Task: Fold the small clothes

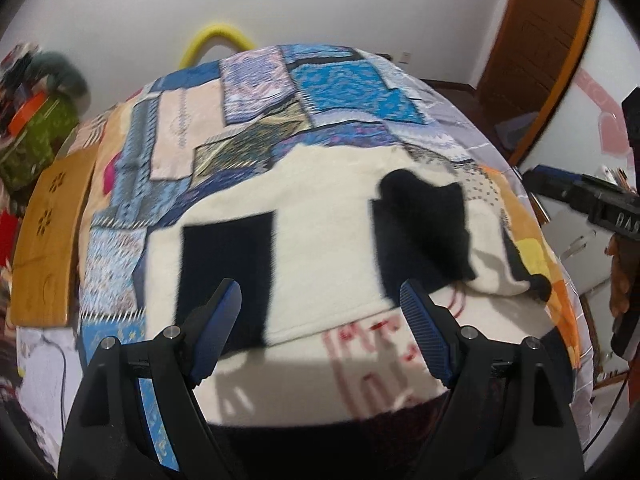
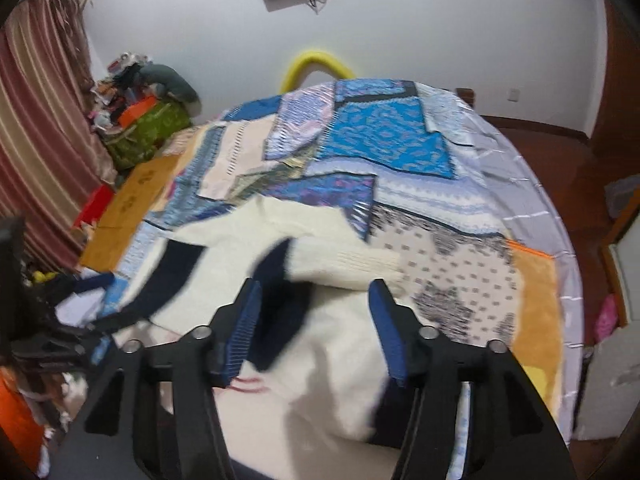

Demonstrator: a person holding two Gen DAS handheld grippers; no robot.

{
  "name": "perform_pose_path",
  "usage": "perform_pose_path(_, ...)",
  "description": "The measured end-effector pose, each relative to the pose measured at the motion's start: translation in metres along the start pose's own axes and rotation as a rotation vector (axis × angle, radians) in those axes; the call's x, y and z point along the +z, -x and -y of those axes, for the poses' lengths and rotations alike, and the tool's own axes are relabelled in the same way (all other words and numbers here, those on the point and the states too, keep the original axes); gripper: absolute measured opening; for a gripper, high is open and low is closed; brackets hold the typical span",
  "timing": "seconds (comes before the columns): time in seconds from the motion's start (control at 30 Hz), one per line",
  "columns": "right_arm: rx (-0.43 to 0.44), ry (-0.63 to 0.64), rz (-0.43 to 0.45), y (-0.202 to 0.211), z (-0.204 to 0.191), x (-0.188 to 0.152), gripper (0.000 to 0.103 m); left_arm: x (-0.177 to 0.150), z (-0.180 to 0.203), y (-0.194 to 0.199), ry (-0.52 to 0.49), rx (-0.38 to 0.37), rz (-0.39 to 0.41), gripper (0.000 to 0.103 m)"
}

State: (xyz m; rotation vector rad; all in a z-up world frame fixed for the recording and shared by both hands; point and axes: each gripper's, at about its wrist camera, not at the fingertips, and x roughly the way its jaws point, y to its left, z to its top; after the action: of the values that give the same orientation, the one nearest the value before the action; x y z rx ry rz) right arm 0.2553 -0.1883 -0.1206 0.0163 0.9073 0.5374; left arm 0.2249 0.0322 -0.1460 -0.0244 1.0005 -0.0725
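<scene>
A cream knitted garment (image 1: 324, 220) with dark navy panels (image 1: 226, 264) lies spread on the patchwork bedspread (image 1: 344, 96). Red lettering shows on its near hem. Its right sleeve (image 2: 352, 262) is folded across the body, with a cream ribbed cuff. My left gripper (image 1: 320, 308) is open and empty, hovering just above the near hem. My right gripper (image 2: 314, 316) is open and empty above the garment's right side, near the folded sleeve. It also shows at the right edge of the left wrist view (image 1: 580, 196).
The bed has a yellow curved headboard (image 1: 218, 38) by the white wall. A wooden board (image 1: 52, 232) and cluttered green box (image 2: 148, 132) lie to the left. Striped curtains (image 2: 36, 140) hang far left. A wooden door (image 1: 536, 40) stands at right.
</scene>
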Motion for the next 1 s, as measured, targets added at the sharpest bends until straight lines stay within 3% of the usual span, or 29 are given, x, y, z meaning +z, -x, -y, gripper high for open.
perform_pose_path(0.27,-0.019,-0.066,-0.043,0.003,0.045,-0.025,0.059,0.029,0.063,-0.026,-0.131,-0.009,-0.024,0.083)
perform_pose_path(0.47,-0.018,-0.114,-0.088,-0.002,0.070,-0.046,0.059,0.049,0.097,-0.056,-0.213,0.028,-0.052,0.083)
perform_pose_path(0.93,0.008,-0.150,-0.177,-0.026,0.089,-0.082,0.059,0.065,0.124,-0.126,-0.308,0.133,-0.146,0.083)
perform_pose_path(1.0,0.011,-0.154,-0.183,-0.027,0.091,-0.085,0.059,0.064,0.126,-0.131,-0.314,0.123,-0.139,0.078)
